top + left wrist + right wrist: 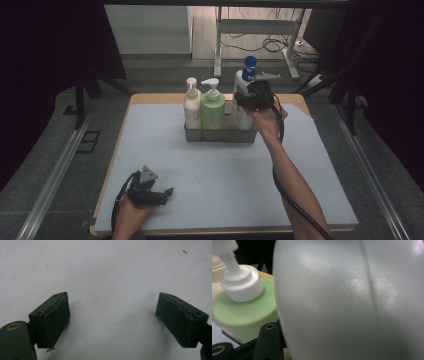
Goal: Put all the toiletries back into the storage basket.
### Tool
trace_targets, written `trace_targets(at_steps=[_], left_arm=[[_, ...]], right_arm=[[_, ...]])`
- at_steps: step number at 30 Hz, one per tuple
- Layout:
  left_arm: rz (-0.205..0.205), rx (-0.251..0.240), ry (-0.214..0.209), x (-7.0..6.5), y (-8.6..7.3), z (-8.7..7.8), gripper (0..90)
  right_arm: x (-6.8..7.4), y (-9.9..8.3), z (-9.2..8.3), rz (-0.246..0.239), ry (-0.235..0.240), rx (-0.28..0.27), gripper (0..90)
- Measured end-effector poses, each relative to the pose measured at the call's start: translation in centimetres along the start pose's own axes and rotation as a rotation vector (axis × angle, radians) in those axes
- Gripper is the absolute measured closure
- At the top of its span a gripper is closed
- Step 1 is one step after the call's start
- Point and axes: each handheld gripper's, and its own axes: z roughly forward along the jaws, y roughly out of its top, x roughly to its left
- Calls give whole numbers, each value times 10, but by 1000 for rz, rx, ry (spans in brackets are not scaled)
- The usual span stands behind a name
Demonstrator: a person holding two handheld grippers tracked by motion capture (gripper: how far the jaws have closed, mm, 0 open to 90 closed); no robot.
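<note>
While the left gripper [162, 192] rests low on the mat [210, 170] with its jaws spread and nothing between them, the cream bottle [192, 106] and green bottle [213, 107] stand in the tray [220, 135]. At the tray's right end the white bottle [241, 100] stands upright, blue cap up, clamped by the right gripper [242, 100].

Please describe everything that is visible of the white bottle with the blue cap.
The white bottle with the blue cap stands at the right end of the clear bin, next to the green pump bottle. Its body looks like smooth, glossy white plastic with a faint vertical seam; the top is blue. The right gripper is at its side and hides much of it, and its jaws appear closed on it.
</note>
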Motion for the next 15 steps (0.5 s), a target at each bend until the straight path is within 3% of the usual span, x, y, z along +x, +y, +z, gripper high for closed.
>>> trace_targets(at_steps=[15], left_arm=[[-1,-3,-1,0,0,0,122]], right_arm=[[-2,-20,17,10,2,40,409]])
